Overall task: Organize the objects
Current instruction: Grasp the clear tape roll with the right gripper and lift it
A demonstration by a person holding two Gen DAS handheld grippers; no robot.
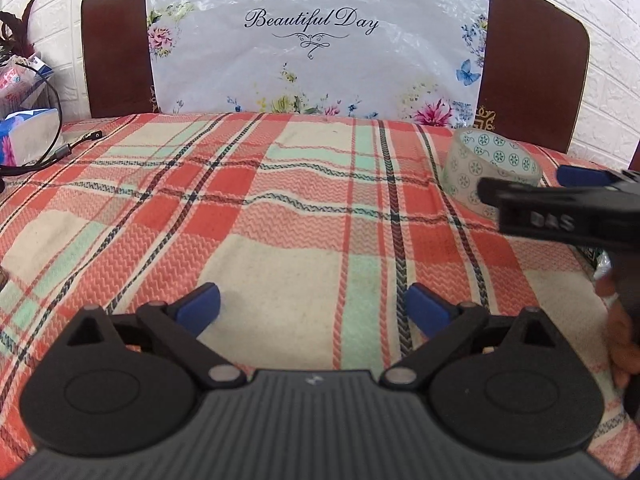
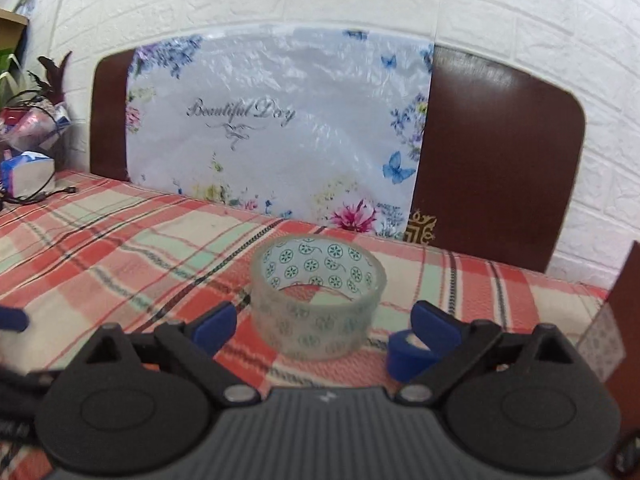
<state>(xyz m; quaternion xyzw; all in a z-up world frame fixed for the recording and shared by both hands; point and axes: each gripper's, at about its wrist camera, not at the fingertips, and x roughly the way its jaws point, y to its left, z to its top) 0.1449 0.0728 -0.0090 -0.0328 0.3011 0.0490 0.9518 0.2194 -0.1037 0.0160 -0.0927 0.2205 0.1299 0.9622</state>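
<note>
So the roll of clear packing tape [image 2: 318, 302] is standing on its flat side on the plaid cloth [image 1: 280, 208], printed core facing up, out in front of the brown headboard with the floral "Beautiful Day" plastic sheet [image 1: 316, 40] draped over it. No earlier frame to compare, so just what's here.

What could go wrong, as I read it: the roll is light and sits on soft, slightly rumpled fabric, so if one finger touches before the other it'll probably scoot or tip instead of getting pinched. There's also a small blue ring-shaped thing [image 2: 406, 354] just beside the tape on its right, right under the right-hand finger. Closing in from here could catch that instead, or drag it along. The smooth tape face may also slip under the pads.

Relative to the tape: the right gripper [image 2: 324, 326] has its fingers spread wide, one on each side of the roll, which sits just past the tips and isn't touched. From the left wrist view it partly hides the tape. The left gripper [image 1: 312, 308] is well to the left of the tape, fingers also wide apart with nothing but cloth between them.

Far left of the tape: a tissue pack [image 1: 28, 136] and a black cable [image 1: 52, 152].
</note>
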